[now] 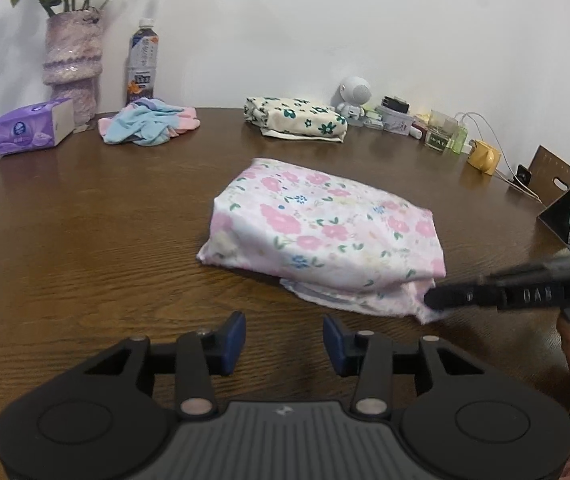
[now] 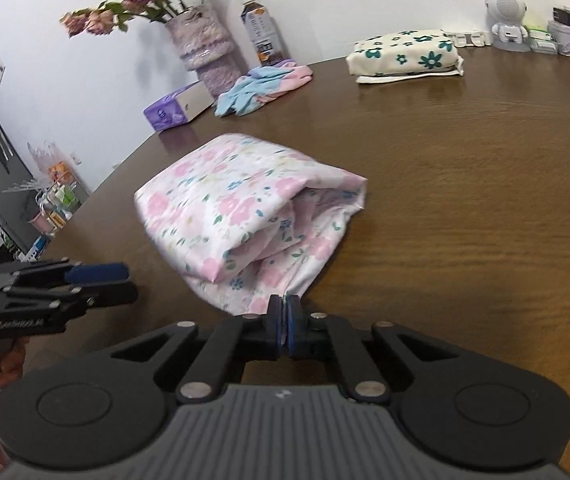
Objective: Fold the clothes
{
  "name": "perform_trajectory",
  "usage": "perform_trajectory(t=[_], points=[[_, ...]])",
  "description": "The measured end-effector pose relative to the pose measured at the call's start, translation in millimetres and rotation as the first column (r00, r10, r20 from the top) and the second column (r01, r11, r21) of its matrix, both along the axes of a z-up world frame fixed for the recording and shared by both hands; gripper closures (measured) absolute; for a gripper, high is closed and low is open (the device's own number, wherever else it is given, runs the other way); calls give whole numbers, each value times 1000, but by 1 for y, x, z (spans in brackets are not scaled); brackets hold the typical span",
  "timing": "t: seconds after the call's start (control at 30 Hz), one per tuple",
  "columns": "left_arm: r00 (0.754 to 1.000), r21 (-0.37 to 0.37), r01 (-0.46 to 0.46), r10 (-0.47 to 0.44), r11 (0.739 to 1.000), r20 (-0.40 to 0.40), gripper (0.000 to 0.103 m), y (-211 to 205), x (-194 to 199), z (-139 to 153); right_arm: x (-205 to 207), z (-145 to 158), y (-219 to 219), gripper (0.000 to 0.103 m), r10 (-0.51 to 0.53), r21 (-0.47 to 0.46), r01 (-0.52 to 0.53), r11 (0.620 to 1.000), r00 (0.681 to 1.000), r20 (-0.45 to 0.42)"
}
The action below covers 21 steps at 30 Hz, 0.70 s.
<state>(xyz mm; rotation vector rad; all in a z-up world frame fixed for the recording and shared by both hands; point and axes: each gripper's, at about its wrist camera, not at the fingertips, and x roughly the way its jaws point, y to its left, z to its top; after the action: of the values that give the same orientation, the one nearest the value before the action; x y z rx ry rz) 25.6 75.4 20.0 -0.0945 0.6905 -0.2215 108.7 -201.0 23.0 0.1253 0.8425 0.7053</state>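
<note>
The pink floral garment (image 1: 325, 232) lies folded mid-counter (image 1: 85, 240), a soft, light, limp bundle likely to slump if lifted by one point. The right claw (image 2: 283, 328) is clenched on its near loose corner; the left claw (image 1: 283, 342) hangs released, empty. Better holds: both near corners, at the layered edge.

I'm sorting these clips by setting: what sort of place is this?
Probably a lived-in home room: a wooden table against a white wall, holding a vase of flowers, a tissue pack and folded floral clothes.
</note>
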Motion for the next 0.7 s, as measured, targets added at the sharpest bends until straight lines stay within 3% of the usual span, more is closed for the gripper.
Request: perform_trajectory(t=[0.27, 0.47, 0.6, 0.7], points=[[996, -26, -73, 75, 997, 46, 60, 22, -36, 6, -34, 3, 53, 100, 49, -22, -48, 999, 998, 35], [990, -46, -122, 124, 992, 63, 59, 40, -54, 6, -44, 3, 91, 99, 29, -24, -28, 999, 998, 50], [990, -54, -130, 133, 990, 56, 56, 43, -59, 3, -53, 6, 90, 89, 33, -3, -33, 999, 998, 50], [993, -54, -96, 99, 994, 58, 51, 35, -62, 3, -61, 10, 77, 71, 33, 6, -33, 999, 998, 59]])
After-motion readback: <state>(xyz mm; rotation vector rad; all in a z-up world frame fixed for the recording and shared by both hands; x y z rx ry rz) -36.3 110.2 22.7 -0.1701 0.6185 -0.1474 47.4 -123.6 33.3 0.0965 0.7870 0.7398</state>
